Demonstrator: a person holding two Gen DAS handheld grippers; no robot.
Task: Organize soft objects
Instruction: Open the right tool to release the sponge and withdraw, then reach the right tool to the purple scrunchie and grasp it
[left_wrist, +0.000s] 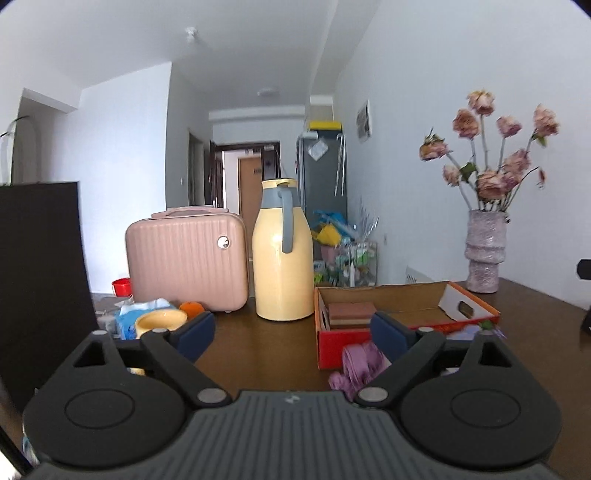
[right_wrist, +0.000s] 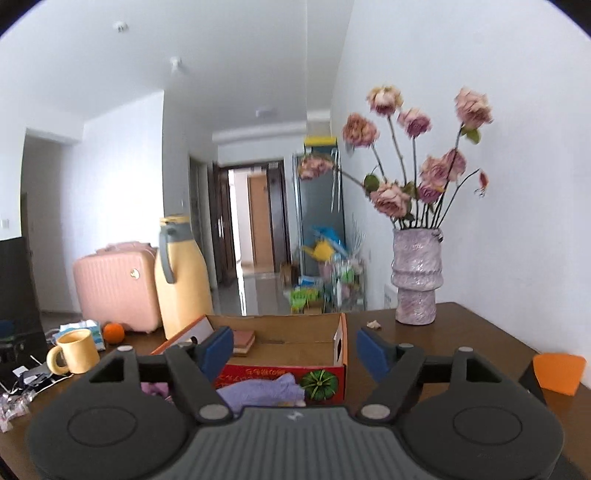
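Observation:
A shallow red and orange cardboard box stands on the brown table, with a brown folded block lying inside it. A purple cloth lies crumpled on the table against the box's near side. My left gripper is open with nothing between its blue pads; the cloth shows just inside its right finger. My right gripper is open too, above the cloth and the box's near wall, holding nothing.
Behind the box stand a yellow thermos jug and a pink hard case. A yellow mug, an orange and a tissue pack sit at the left. A vase of dried flowers stands by the wall; an orange scraper lies right.

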